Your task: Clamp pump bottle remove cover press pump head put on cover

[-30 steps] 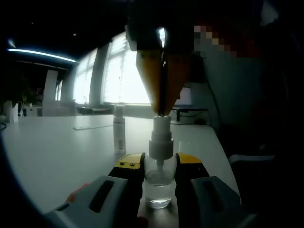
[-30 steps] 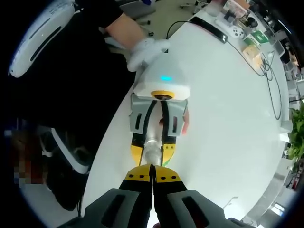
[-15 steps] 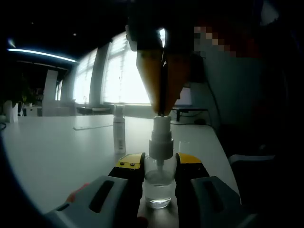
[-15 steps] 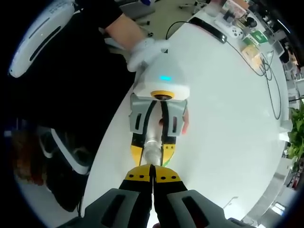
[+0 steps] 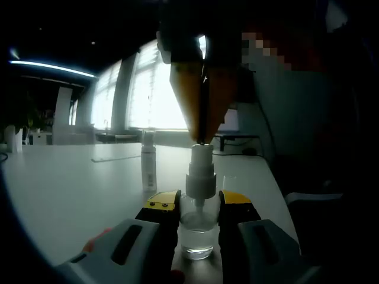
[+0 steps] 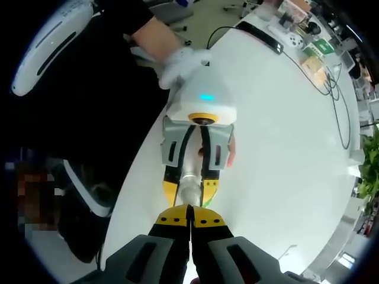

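Nothing has moved since the earlier frames; both views match them. Your left hand-held gripper (image 5: 198, 207) is clamped on the clear pump bottle (image 5: 197, 234) at lower centre of the left gripper view, standing on the white tabletop (image 5: 77, 189). Your right hand-held gripper (image 5: 202, 139) comes down from the top of that frame, jaws closed together, tips touching the pump head (image 5: 201, 155). The pressing step appears to be in hand. Next, drive straight down, then release.
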Available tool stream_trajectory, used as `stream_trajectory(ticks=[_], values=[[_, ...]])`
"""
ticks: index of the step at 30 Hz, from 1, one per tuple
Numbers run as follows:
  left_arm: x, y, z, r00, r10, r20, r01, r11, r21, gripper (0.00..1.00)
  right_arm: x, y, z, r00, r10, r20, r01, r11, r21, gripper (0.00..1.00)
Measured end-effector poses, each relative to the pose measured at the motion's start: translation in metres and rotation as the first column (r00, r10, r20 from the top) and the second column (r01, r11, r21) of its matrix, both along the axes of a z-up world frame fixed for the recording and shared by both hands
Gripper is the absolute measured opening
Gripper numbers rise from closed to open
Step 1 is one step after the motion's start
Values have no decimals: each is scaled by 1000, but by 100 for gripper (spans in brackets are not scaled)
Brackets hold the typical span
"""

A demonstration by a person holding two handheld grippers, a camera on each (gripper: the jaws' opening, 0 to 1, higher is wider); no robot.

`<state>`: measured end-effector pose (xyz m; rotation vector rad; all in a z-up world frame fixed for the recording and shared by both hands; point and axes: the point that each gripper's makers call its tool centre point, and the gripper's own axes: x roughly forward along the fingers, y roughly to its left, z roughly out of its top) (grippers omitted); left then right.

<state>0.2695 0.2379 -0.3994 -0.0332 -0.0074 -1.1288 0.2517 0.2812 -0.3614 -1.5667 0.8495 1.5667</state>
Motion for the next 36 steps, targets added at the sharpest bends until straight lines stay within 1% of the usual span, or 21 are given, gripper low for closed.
stream_trajectory(ticks=[5,14,18,23,36], values=[[0,0,0,1000,1,0,-1,1000,0,16,0,0,-2,1000,-14,-2,14,1000,3,0],[1,0,0,1000,3,1,-3,1000,1,16,-1,0,-5,1000,-14,7,14,1000,5,0],[1,0,0,1000,3,1,-3,1000,1,16,-2,0,-2,1000,-16,7,16,1000,9,0],[0,-1,0,1000,4,1,-4,1000,1,16,0,0,1,999,-37,0,37,999,23,0],[-2,-1,2,1000,6,2,-6,1000,1,16,0,-1,1,999,-49,-5,50,998,40,0]])
